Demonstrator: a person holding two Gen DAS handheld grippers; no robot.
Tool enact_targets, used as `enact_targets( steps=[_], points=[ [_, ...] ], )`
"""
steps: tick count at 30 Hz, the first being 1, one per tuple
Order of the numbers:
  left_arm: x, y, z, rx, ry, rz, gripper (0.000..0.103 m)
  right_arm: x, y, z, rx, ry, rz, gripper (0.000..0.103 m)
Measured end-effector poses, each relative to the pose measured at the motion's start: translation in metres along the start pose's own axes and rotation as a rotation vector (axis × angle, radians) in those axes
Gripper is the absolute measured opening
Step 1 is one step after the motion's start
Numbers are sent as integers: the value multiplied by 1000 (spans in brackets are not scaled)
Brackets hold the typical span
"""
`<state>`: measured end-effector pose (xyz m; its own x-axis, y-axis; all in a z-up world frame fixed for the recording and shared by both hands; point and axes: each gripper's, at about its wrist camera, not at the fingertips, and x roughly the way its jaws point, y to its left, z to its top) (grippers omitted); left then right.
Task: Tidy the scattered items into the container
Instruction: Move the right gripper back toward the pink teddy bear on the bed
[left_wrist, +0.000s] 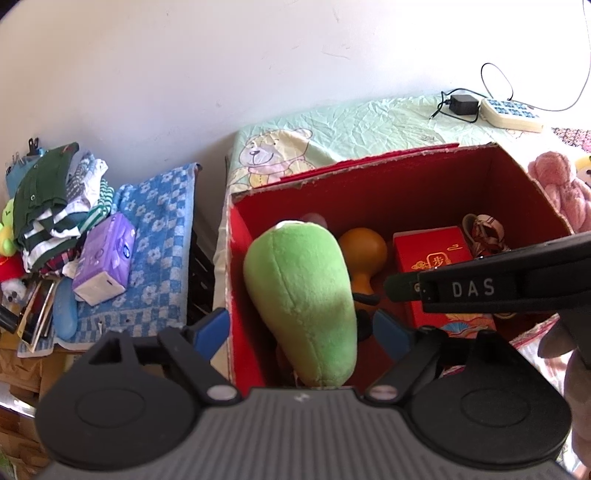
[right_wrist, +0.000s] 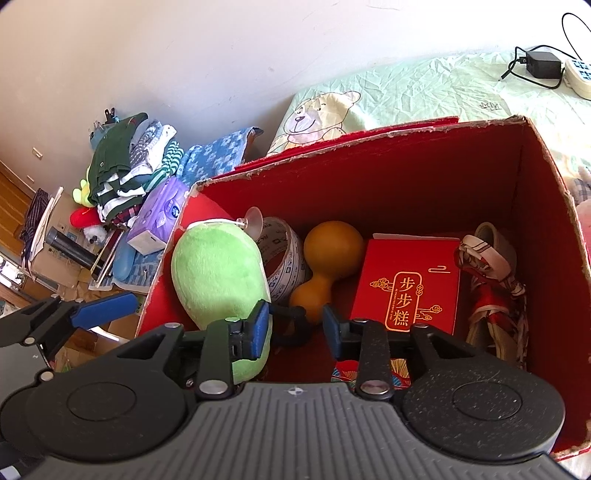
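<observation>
Green plush toy (left_wrist: 299, 299) sits in the red box (right_wrist: 546, 229); left gripper (left_wrist: 299, 328) spread wide around it, right gripper (right_wrist: 295, 328) parted, empty.

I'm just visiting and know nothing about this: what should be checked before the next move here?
1. Green plush is inside the red box: ok.
2. Left fingers stand clear of the plush on both sides: ok.
3. Right fingers hold nothing: cannot tell for sure; a black part lies between them, though they look open.
4. Everything is tidied away: not ok; a pink plush lies outside the box.
</observation>
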<state>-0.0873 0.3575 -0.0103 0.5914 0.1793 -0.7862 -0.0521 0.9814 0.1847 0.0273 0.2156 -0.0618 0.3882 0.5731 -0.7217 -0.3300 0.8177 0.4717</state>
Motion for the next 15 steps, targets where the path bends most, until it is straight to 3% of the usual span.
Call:
enact_targets(
  steps=[10, 15],
  points=[
    [-23, 12, 3, -42, -63, -51, 91, -17, -1, -1, -1, -32, -8, 36],
    [-24, 17, 5, -78, -56, -87, 91, -27, -1, -4, -15, -48, -29, 37]
  ],
)
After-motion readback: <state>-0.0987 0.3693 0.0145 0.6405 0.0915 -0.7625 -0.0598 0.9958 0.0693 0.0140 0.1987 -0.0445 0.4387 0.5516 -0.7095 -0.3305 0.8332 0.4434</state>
